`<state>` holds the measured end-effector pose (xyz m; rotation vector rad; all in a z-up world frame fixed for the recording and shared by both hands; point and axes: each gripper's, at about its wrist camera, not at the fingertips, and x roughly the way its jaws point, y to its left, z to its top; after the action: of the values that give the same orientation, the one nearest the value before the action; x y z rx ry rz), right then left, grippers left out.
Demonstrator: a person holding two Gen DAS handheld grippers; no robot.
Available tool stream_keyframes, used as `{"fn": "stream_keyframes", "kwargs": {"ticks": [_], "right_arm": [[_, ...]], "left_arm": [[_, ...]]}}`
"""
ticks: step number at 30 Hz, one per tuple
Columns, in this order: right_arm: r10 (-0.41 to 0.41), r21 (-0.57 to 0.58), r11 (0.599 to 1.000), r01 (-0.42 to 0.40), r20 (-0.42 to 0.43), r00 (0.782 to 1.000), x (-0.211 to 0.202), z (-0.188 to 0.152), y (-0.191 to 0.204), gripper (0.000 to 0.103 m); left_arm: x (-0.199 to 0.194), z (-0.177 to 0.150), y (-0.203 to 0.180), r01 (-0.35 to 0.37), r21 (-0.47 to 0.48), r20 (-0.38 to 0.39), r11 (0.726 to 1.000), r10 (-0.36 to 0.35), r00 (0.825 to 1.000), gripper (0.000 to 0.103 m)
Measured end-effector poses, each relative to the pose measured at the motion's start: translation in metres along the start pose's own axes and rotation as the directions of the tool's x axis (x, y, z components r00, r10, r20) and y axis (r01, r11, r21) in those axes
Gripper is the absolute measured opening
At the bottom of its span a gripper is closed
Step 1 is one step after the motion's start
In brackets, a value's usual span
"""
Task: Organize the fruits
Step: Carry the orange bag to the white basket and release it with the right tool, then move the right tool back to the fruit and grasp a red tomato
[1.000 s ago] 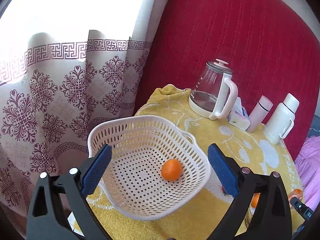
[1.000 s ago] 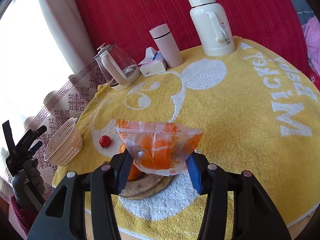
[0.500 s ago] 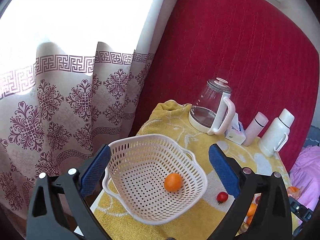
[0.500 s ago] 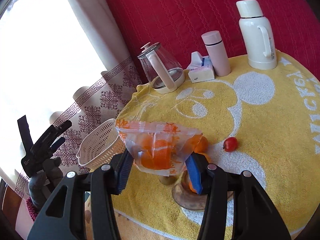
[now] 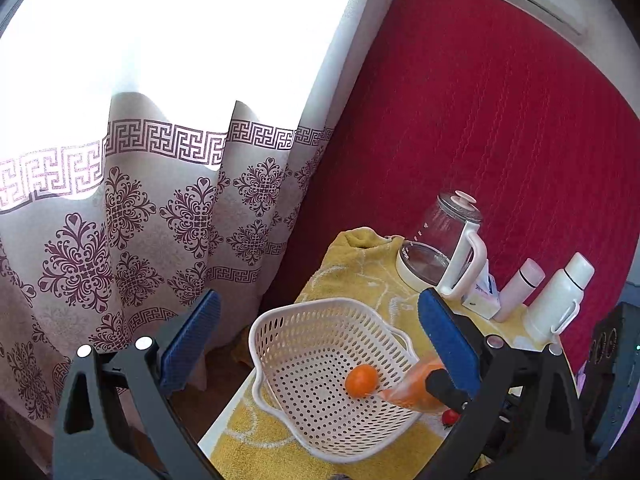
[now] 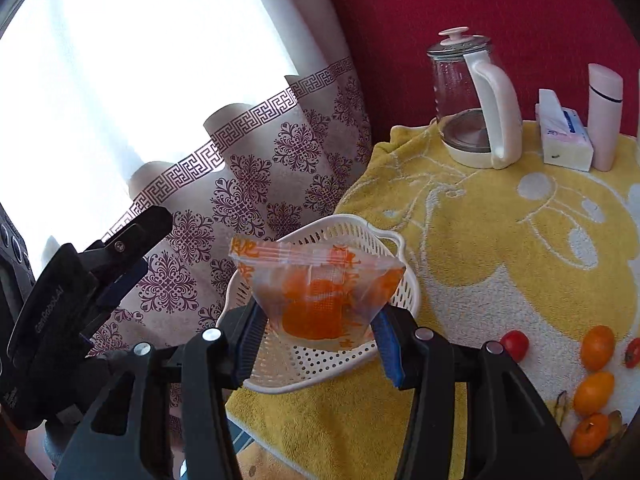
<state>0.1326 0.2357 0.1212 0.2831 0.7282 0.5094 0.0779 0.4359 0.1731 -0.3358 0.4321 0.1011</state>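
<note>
A white perforated basket (image 5: 304, 344) (image 6: 394, 240) sits at the near-left edge of the yellow-covered table, with one orange (image 5: 361, 381) inside. My right gripper (image 6: 318, 338) is shut on a clear plastic bag with orange fruit in it (image 6: 320, 280), held over the basket; the bag (image 5: 412, 384) shows at the basket's right rim in the left wrist view. My left gripper (image 5: 318, 332) stands open and empty, back from the basket. Loose oranges (image 6: 597, 347) and a small tomato (image 6: 515, 345) lie on the table to the right.
A glass kettle (image 6: 470, 100) (image 5: 444, 248), a tissue pack (image 6: 562, 136), a pink flask (image 6: 604, 116) and a white thermos (image 5: 558, 300) stand at the table's far side against a red wall. A patterned curtain (image 5: 140, 220) hangs left of the table.
My right gripper has carried the bag leftwards from the brown dish to above the basket. My left gripper has pulled back and up, away from the basket.
</note>
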Motion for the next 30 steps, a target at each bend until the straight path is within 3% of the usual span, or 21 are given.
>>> {"fn": "stream_keyframes", "kwargs": {"ticks": [4, 7, 21, 30], "right_arm": [[0.023, -0.030, 0.999, -0.025, -0.045, 0.999, 0.020, -0.003, 0.018, 0.062], [0.001, -0.060, 0.998, -0.002, -0.020, 1.000, 0.017, -0.010, 0.023, 0.068], [-0.136, -0.006, 0.991, 0.137, 0.064, 0.989, -0.029, -0.042, -0.015, 0.071], [-0.228, 0.123, 0.968, 0.219, 0.060, 0.972, -0.051, -0.064, -0.065, 0.072]], "left_arm": [[0.002, 0.001, 0.000, -0.002, -0.001, 0.000, 1.000, 0.002, 1.000, 0.100], [0.003, 0.001, 0.001, -0.005, -0.010, 0.001, 1.000, 0.005, 1.000, 0.100], [-0.003, -0.003, -0.013, 0.001, 0.019, 0.011, 1.000, -0.001, 1.000, 0.100], [-0.002, -0.011, -0.029, 0.025, 0.048, 0.000, 0.999, -0.025, 1.000, 0.100]]}}
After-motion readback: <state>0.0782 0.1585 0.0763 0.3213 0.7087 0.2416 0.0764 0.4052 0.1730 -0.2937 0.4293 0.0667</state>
